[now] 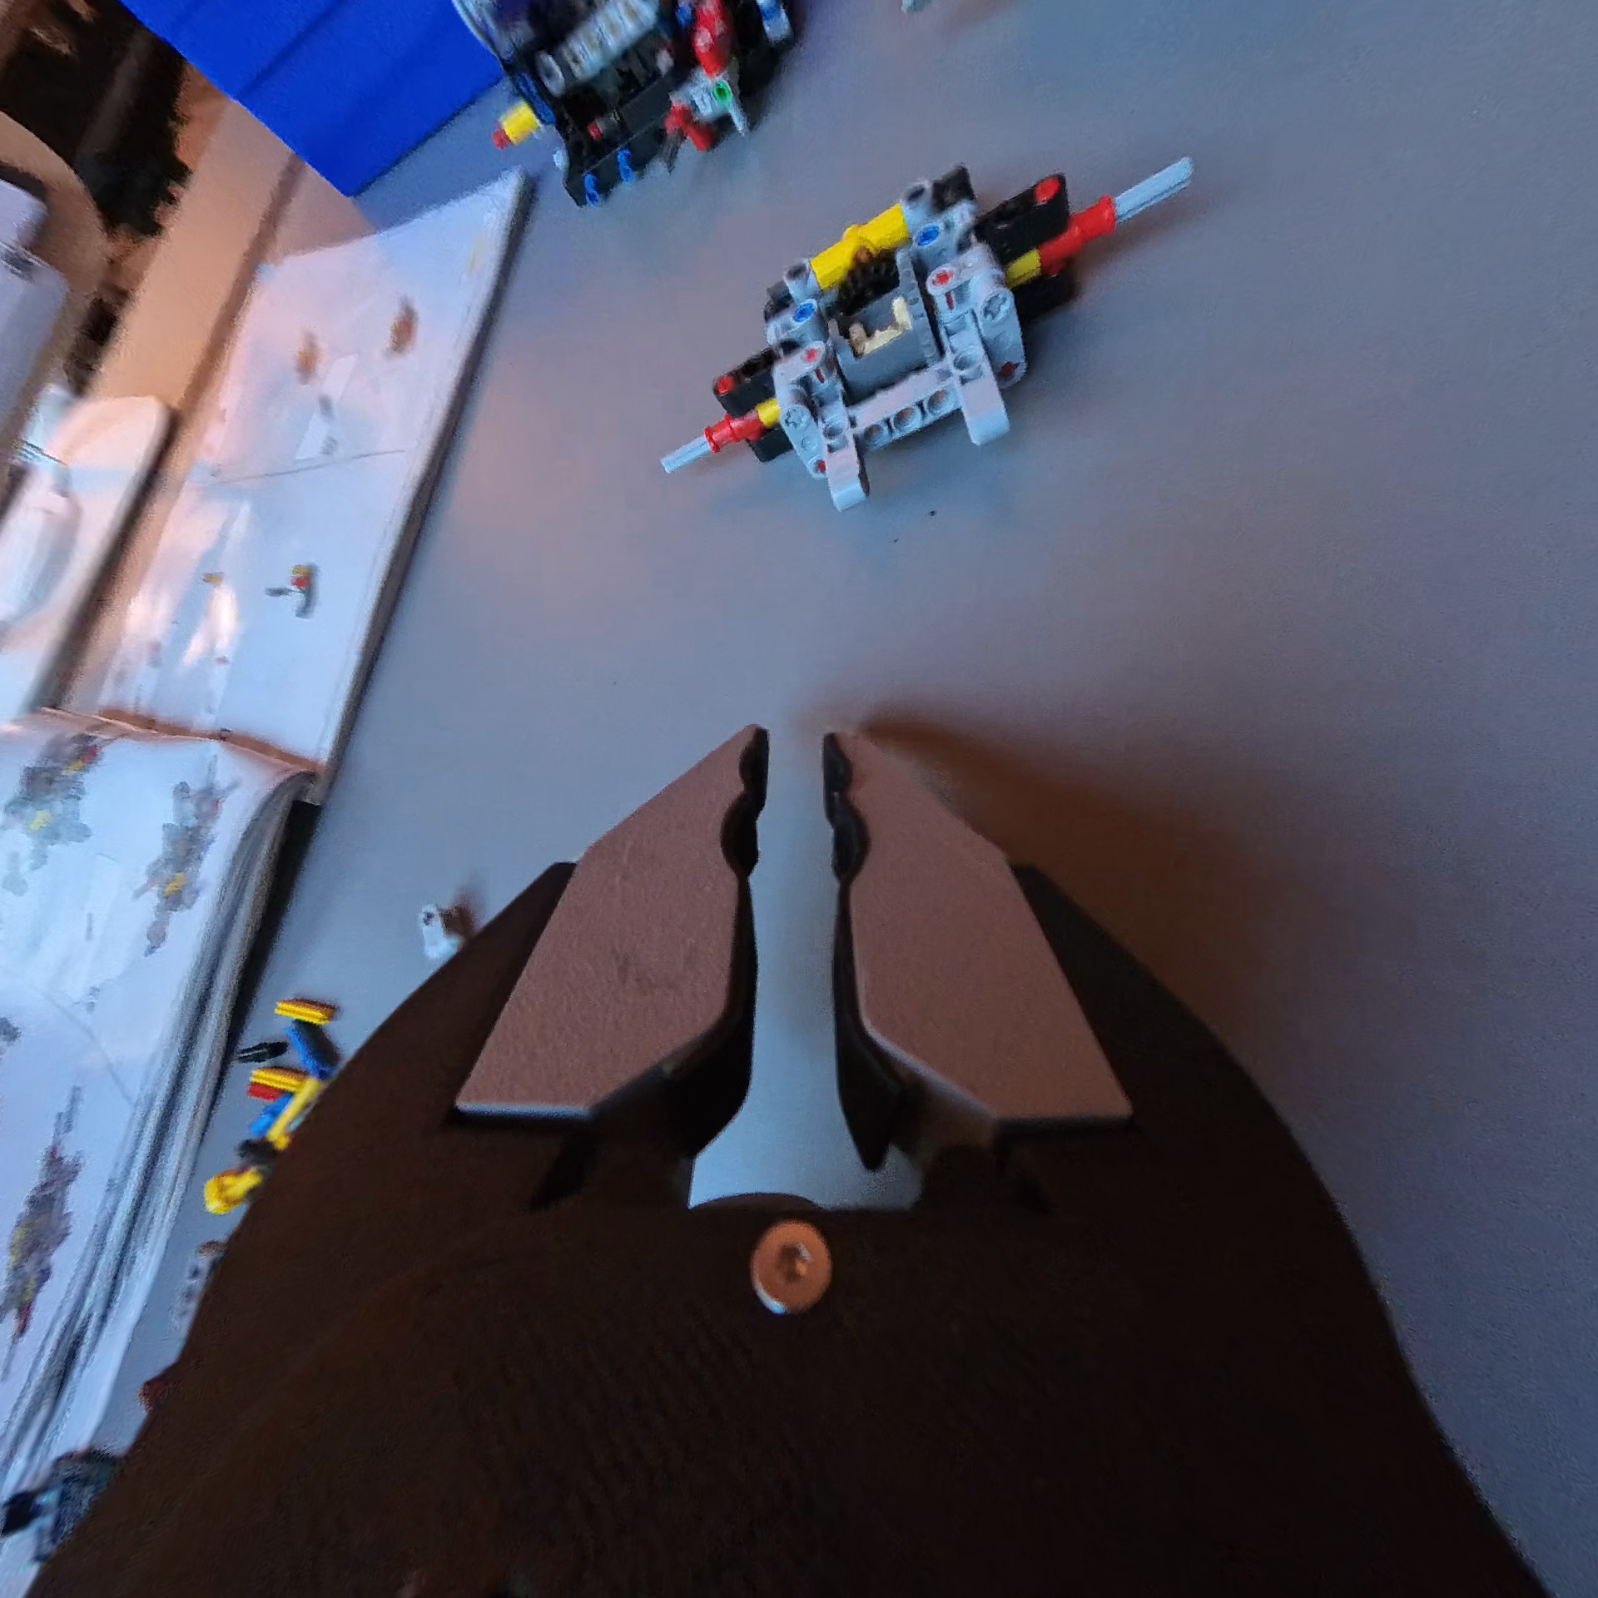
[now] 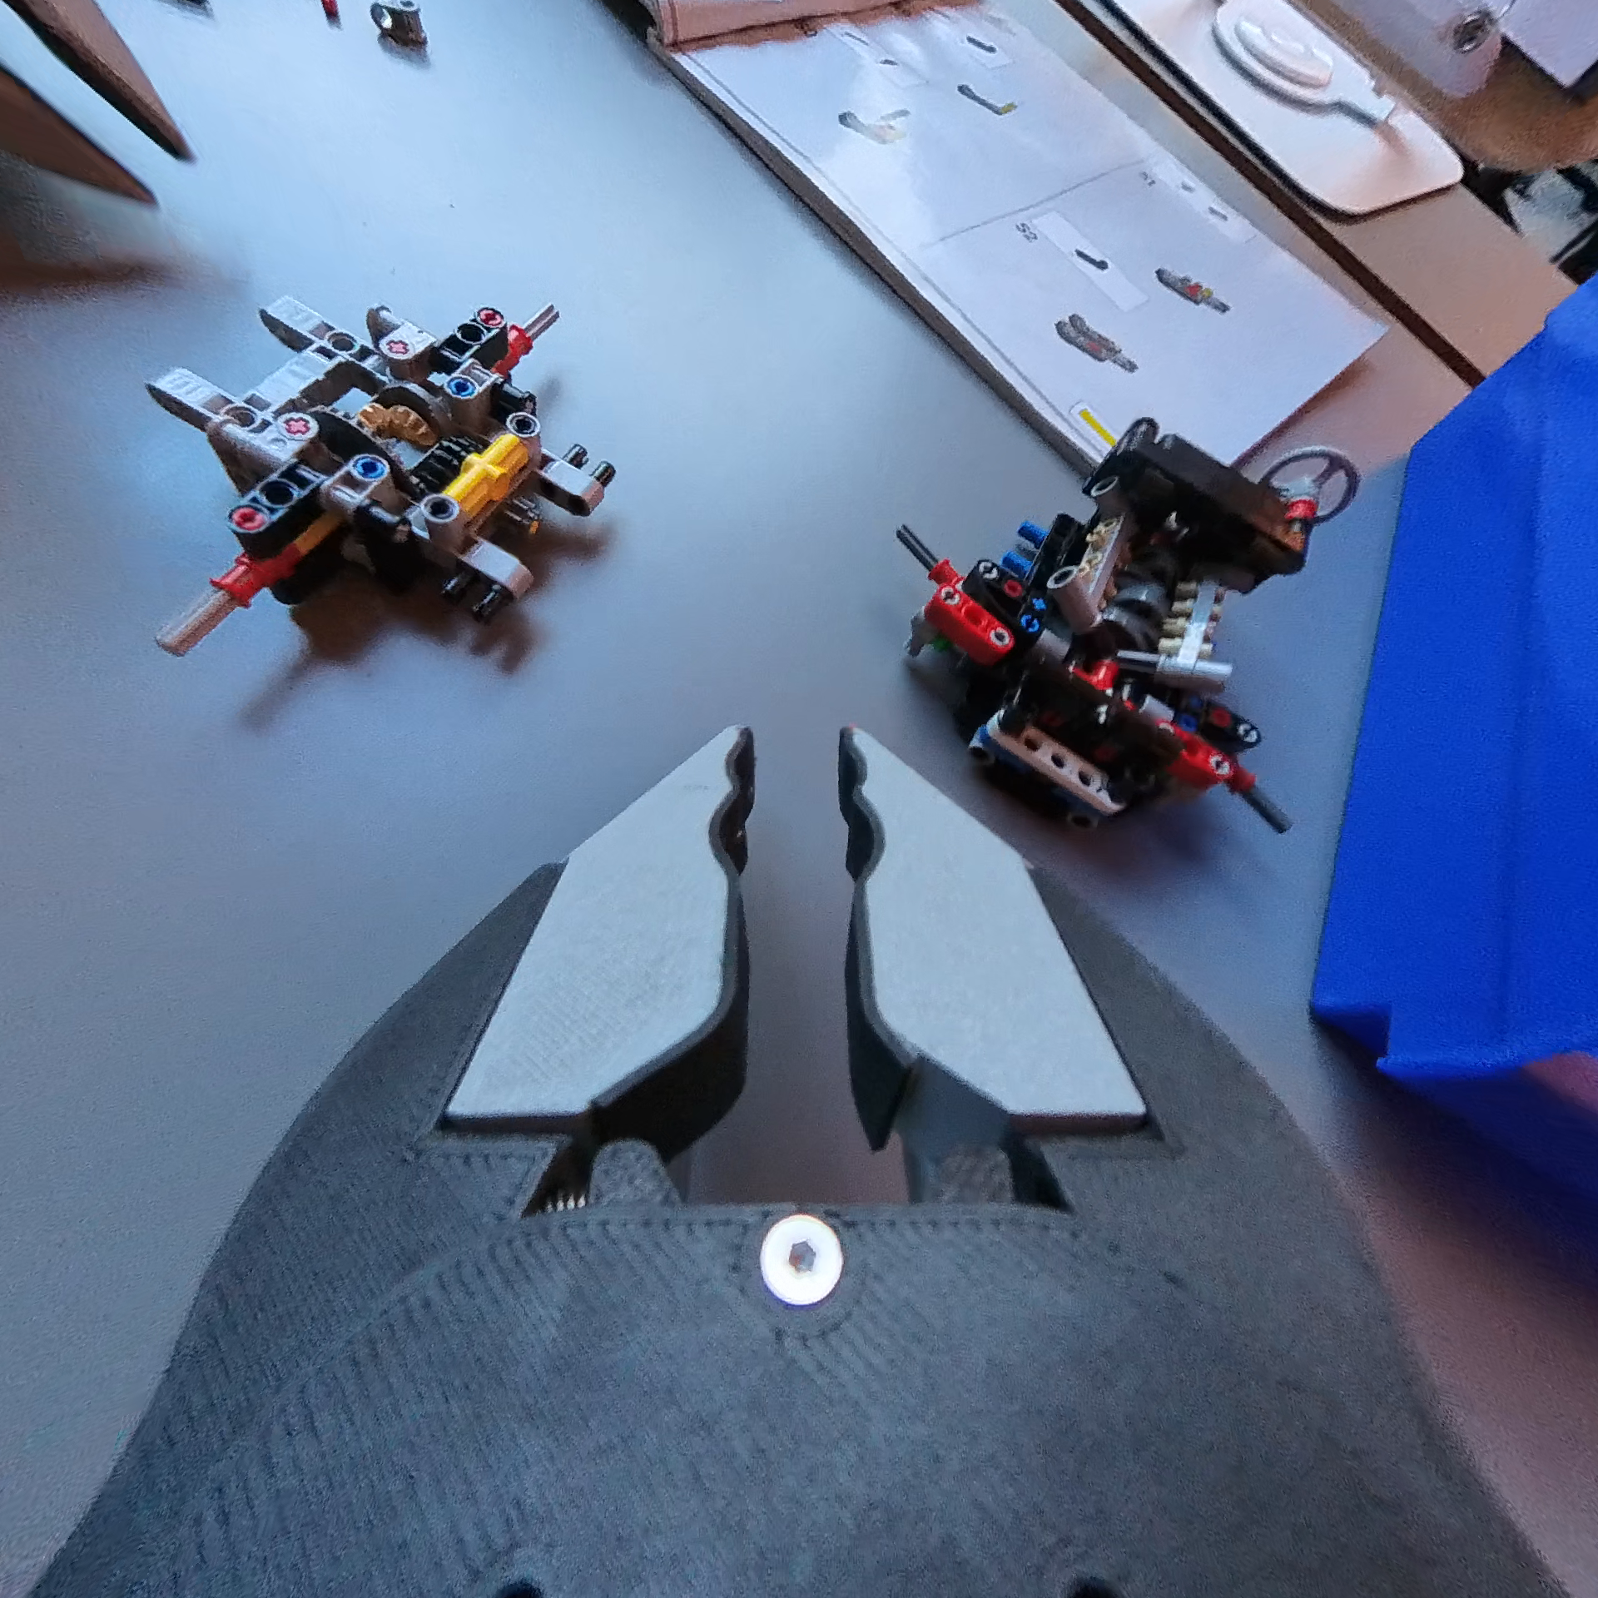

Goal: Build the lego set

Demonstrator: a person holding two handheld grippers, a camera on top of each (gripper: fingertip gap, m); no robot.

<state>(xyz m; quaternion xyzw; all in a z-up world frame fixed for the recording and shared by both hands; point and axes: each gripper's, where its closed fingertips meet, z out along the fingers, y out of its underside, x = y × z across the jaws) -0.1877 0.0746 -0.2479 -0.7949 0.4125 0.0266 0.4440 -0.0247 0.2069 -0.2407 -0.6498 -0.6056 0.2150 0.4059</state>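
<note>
Left gripper [image 1: 795,735] fingers narrowly parted, bare, short of grey-yellow brick axle assembly [image 1: 891,346] on grey tabletop [image 1: 1211,605]. Right gripper [image 2: 795,735] likewise, bare, right of assembly.

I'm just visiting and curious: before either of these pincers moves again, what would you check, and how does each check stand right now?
1. Left gripper holds nothing: ok, bare table shows through the narrow gap.
2. Right gripper holds nothing: ok, same.
3. Grey axle assembly untouched: ok, clear of both grippers.
4. Black and red assembly apart from the right fingertips: ok, though close.
5. Loose small parts clear of the left gripper: cannot tell, its body hides some.
</note>
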